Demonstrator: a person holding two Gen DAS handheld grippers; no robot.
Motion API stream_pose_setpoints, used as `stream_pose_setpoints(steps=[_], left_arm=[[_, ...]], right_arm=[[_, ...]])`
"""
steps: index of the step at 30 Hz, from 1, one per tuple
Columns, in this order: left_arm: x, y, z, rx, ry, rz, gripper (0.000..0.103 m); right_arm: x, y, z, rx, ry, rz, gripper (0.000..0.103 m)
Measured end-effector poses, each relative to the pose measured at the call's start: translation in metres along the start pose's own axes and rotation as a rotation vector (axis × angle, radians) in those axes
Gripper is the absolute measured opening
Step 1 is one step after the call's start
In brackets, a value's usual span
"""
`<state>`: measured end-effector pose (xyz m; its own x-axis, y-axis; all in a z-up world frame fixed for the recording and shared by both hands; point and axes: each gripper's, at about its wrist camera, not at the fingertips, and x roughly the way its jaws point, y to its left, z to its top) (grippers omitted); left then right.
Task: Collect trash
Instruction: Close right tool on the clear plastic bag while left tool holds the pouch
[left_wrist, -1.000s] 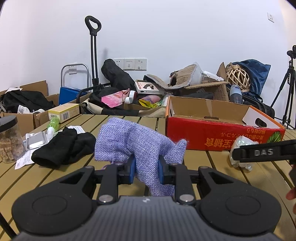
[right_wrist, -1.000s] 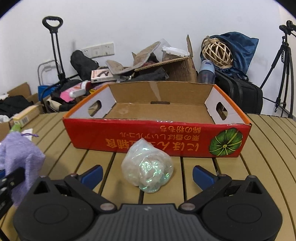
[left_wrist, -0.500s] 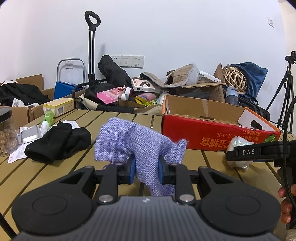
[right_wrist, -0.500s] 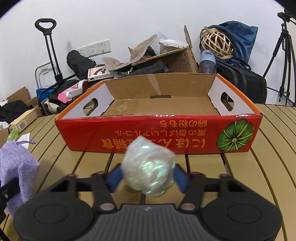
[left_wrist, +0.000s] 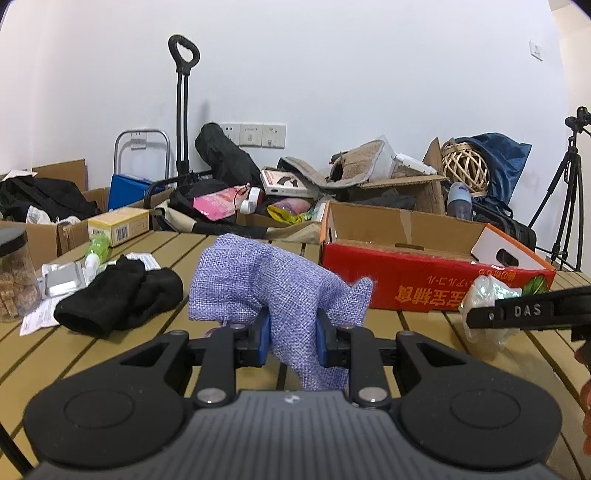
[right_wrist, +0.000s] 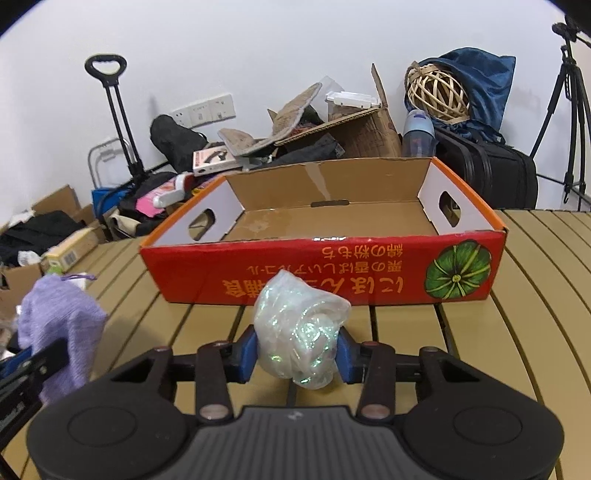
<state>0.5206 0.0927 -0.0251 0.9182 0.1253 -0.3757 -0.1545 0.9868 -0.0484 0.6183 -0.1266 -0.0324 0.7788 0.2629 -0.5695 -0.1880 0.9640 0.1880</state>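
Observation:
My left gripper (left_wrist: 291, 341) is shut on a purple woven cloth pouch (left_wrist: 273, 280), which it holds above the slatted wooden table (left_wrist: 110, 354); the same pouch (right_wrist: 55, 321) shows at the left of the right wrist view. My right gripper (right_wrist: 298, 352) has its jaws closing around a crumpled iridescent plastic wad (right_wrist: 301, 328), and both blue pads press its sides. That wad (left_wrist: 487, 295) appears at the right of the left wrist view. Just beyond it stands an open red cardboard box (right_wrist: 332, 280), with nothing inside.
A black cloth (left_wrist: 118, 299), a foil blister pack (left_wrist: 62, 282), papers, a green bottle (left_wrist: 98, 249) and a jar (left_wrist: 14, 277) lie at the table's left. Boxes, bags, a trolley handle (left_wrist: 183, 110) and a tripod (right_wrist: 569, 110) crowd the floor behind.
The right gripper's jaws came together from wide open onto the plastic wad and lifted it slightly. The left gripper kept still with the pouch.

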Motion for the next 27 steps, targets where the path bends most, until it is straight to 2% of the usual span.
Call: stream_pose_setpoints(steps=[13, 27], left_arm=[[-0.047, -0.012, 0.012, 0.027, -0.013, -0.013, 0.024], [-0.136, -0.031, 0.008, 0.071, -0.045, -0.048, 0.024]], right_arm=[[-0.065, -0.004, -0.014, 0.01, -0.055, 0.023, 0.041], [-0.165, -0.007, -0.048, -0.014, -0.141, 0.032, 0.041]])
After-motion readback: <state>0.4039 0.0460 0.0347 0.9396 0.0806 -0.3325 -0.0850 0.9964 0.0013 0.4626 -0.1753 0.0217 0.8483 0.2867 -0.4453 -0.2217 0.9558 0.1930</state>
